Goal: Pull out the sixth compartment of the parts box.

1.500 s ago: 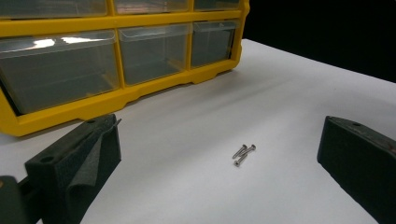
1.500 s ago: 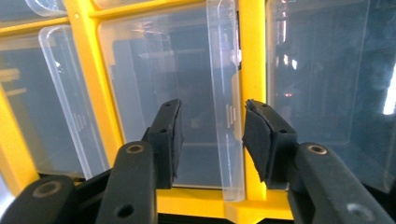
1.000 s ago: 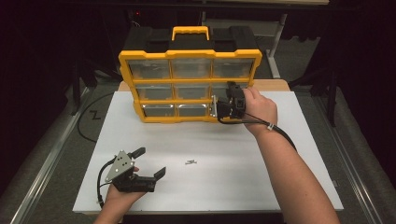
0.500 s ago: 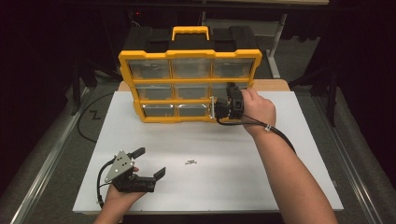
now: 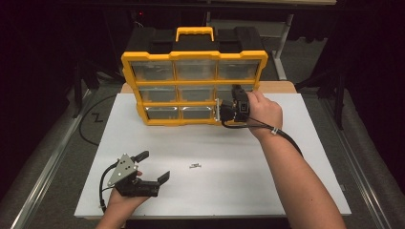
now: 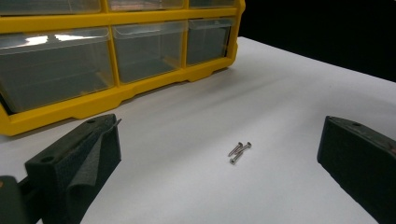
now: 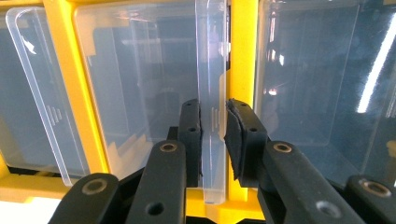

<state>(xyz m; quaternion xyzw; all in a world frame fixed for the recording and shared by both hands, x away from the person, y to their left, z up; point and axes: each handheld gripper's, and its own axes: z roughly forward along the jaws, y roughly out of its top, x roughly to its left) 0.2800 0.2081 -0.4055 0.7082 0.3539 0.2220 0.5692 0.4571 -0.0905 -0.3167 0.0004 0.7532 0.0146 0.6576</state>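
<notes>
Two jaws of the right gripper [image 7: 213, 140] stand nearly closed around the clear pull tab of a drawer [image 7: 140, 93] in the yellow organizer [image 5: 193, 88], which stands upright at the far side of the white counter [image 5: 286, 157]. The tab's thin edge runs straight up between the pads, so the drawer lies directly ahead of the jaws and would slide back toward the person. Seen from above, the right hand [image 5: 260, 112] holds that gripper against the organizer's lower right corner. The left gripper [image 5: 138, 174] rests near the counter's front edge, jaws wide open and empty, aimed at three small screws [image 6: 239, 151] lying loose ahead of it, well apart from the organizer.
</notes>
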